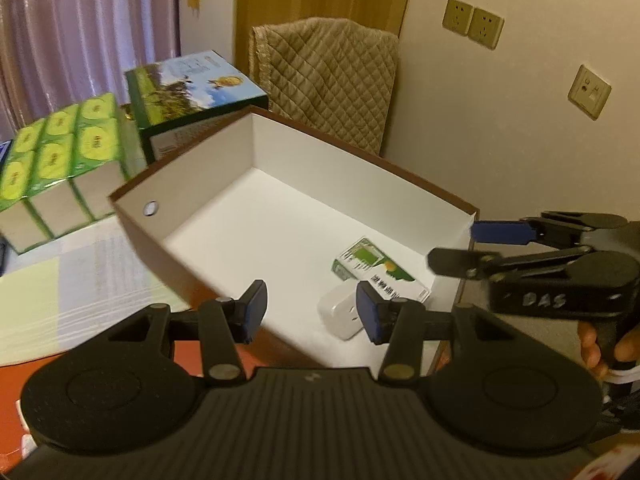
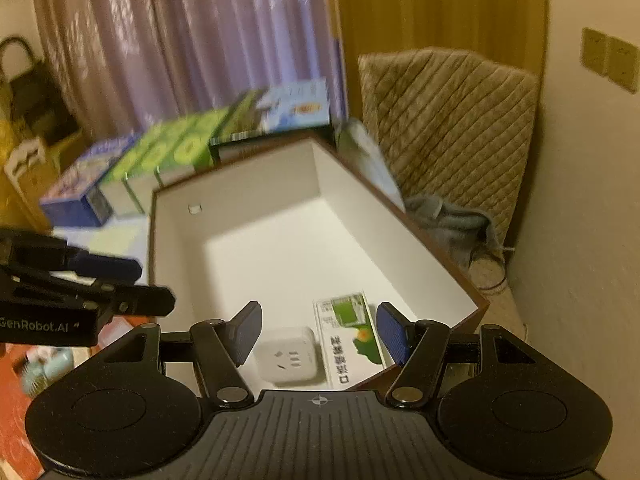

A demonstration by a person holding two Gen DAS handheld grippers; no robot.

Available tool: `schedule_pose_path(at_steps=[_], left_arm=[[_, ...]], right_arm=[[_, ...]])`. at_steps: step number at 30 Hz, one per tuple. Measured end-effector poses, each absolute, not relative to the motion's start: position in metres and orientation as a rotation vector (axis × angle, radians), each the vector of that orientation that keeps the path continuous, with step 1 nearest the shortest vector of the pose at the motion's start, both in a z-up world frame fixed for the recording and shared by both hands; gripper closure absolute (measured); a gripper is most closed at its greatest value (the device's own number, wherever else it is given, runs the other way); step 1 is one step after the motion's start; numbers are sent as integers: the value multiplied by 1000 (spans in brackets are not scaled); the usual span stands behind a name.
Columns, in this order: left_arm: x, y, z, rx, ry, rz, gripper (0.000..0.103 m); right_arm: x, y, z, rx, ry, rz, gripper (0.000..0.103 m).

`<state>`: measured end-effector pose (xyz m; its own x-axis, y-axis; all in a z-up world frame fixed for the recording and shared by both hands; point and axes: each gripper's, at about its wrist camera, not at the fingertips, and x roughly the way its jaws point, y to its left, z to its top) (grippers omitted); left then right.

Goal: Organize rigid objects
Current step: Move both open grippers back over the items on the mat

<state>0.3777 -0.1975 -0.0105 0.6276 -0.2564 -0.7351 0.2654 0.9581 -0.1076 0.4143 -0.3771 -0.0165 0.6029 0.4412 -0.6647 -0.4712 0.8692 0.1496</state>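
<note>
An open brown box with a white inside stands on the table. In its near corner lie a white plug adapter and a small green-and-white carton, side by side. My left gripper is open and empty, above the box's near edge. My right gripper is open and empty, above the adapter and carton. Each gripper also shows in the other's view, the right at the box's right rim, the left at its left rim.
Behind the box stand a green multipack of tissue boxes, a blue-and-green box and a blue box. Papers lie to the left. A quilted chair stands by the wall.
</note>
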Motion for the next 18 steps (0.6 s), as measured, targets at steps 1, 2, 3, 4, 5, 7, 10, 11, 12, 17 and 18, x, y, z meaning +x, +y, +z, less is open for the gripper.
schedule_pose_path(at_steps=[1, 2, 3, 4, 5, 7, 10, 11, 12, 17, 18], left_arm=[[372, -191, -9, 11, 837, -296, 59], [367, -185, -7, 8, 834, -293, 59], [362, -178, -5, 3, 832, -289, 59], [357, -170, -4, -1, 830, -285, 59], [352, -164, -3, -4, 831, -281, 59], [342, -150, -2, -7, 832, -271, 59], [329, -132, -2, -12, 836, -265, 59], [325, -125, -2, -14, 839, -260, 59], [321, -118, -3, -16, 841, -257, 59], [302, -87, -6, -34, 858, -252, 59], [299, -81, -7, -39, 864, -254, 59]], right_arm=[[408, -376, -13, -25, 748, 529, 42], [402, -375, -9, -11, 740, 527, 42], [396, -373, -7, -1, 735, 524, 42], [390, -370, -5, 3, 732, 523, 42], [384, -367, -3, 3, 729, 523, 42], [372, -360, 0, 3, 731, 520, 42], [355, -348, 0, 9, 745, 524, 42], [350, -344, -1, 11, 748, 522, 42], [346, -340, -1, 12, 754, 522, 42], [321, -319, -4, 11, 779, 530, 42], [316, -315, -5, 11, 787, 535, 42]])
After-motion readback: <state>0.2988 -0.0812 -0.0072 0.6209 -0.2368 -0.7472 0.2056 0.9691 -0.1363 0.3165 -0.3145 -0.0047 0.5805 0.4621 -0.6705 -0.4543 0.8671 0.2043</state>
